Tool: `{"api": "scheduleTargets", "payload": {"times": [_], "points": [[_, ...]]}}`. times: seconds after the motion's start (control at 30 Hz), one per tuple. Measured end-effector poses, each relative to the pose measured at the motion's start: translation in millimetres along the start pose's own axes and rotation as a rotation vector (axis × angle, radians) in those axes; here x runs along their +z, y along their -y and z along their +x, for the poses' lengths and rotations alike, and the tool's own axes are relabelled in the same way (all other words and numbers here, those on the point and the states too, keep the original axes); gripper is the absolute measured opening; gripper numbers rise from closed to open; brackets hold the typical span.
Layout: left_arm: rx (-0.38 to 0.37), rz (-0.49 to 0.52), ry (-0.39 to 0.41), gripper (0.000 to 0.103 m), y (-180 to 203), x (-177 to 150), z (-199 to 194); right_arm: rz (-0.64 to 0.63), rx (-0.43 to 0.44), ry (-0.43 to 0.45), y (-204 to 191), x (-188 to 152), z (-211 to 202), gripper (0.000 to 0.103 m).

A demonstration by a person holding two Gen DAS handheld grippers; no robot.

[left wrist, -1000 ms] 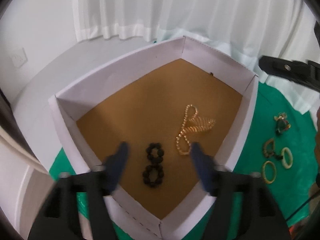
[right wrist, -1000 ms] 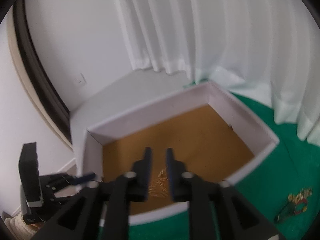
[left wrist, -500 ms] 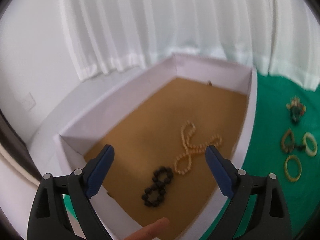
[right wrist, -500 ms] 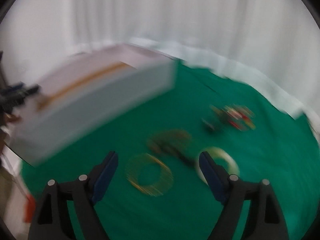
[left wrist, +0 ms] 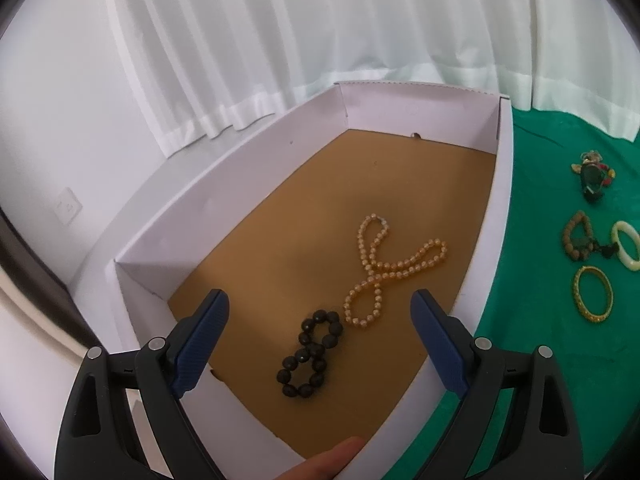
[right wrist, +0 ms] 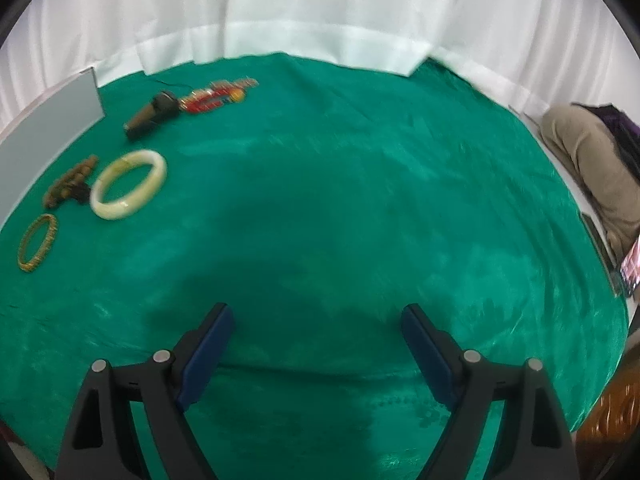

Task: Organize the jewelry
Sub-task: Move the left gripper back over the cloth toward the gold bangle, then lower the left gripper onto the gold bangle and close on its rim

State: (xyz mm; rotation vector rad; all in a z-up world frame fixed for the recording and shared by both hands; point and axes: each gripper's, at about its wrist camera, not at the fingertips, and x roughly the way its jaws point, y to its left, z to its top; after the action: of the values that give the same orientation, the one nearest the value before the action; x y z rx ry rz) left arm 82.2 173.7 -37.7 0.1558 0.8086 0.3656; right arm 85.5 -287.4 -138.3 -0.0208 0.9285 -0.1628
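Observation:
A white box (left wrist: pixel 505 200) with a brown floor holds a gold bead necklace (left wrist: pixel 384 268) and a black bead bracelet (left wrist: pixel 310 354). My left gripper (left wrist: pixel 320 312) is open and empty, above the box's near end. On the green cloth right of the box lie a cream bangle (right wrist: pixel 128 184), a gold bangle (right wrist: pixel 37 248), a brown bead bracelet (right wrist: pixel 70 184) and a multicoloured piece (right wrist: pixel 218 94); they also show in the left wrist view, the gold bangle (left wrist: pixel 594 294) nearest. My right gripper (right wrist: pixel 318 320) is open and empty over bare cloth, well right of these pieces.
White curtains (left wrist: pixel 320 40) hang behind the table. The box's corner (right wrist: pixel 60 120) shows at the left of the right wrist view. A seated person's leg (right wrist: pixel 592 160) is at the far right. A fingertip (left wrist: pixel 328 460) shows at the bottom of the left wrist view.
My right gripper let go of the gold necklace in the box, opened, and swung right over the green cloth. My left gripper opened wider and pulled back from the box.

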Motion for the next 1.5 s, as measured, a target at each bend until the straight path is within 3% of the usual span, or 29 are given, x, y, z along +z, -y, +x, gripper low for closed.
{"api": "scheduleTargets", "payload": {"times": [0.17, 0.33, 0.43, 0.53, 0.6, 0.7, 0.87, 1.03, 1.5], "points": [[0.003, -0.017, 0.0, 0.093, 1.5, -0.2, -7.9, 0.01, 0.024, 0.005, 1.9, 2.8, 2.9, 0.088], [0.015, -0.021, 0.127, 0.098, 8.6, 5.7, -56.0, 0.015, 0.05, 0.024, 5.1, -3.9, 0.5, 0.09], [-0.112, -0.045, 0.171, 0.099, 17.7, 11.9, -85.3, 0.018, 0.045, 0.042, 4.4, -7.6, -1.4, 0.09], [-0.317, -0.084, 0.166, 0.101, 36.0, 10.1, -99.9, 0.019, 0.045, 0.068, 3.2, -9.3, -1.5, 0.09], [-0.379, -0.088, 0.132, 0.102, 53.1, 2.2, -96.8, 0.02, 0.045, 0.073, 2.5, -10.4, -2.3, 0.09], [-0.453, -0.033, 0.01, 0.102, 91.2, -19.0, -73.5, 0.017, 0.048, 0.072, 2.8, -10.0, -2.1, 0.091], [-0.431, 0.104, -0.022, 0.102, 145.0, -44.6, -40.7, 0.014, 0.051, 0.079, 3.1, -10.8, -2.6, 0.091], [-0.461, 0.152, -0.033, 0.102, 173.0, -55.5, -25.8, 0.016, 0.05, 0.085, 2.4, -12.2, -3.0, 0.091], [-0.467, 0.144, -0.066, 0.102, 182.2, -72.5, -17.3, 0.017, 0.051, 0.088, 2.3, -12.0, -2.9, 0.092]]}}
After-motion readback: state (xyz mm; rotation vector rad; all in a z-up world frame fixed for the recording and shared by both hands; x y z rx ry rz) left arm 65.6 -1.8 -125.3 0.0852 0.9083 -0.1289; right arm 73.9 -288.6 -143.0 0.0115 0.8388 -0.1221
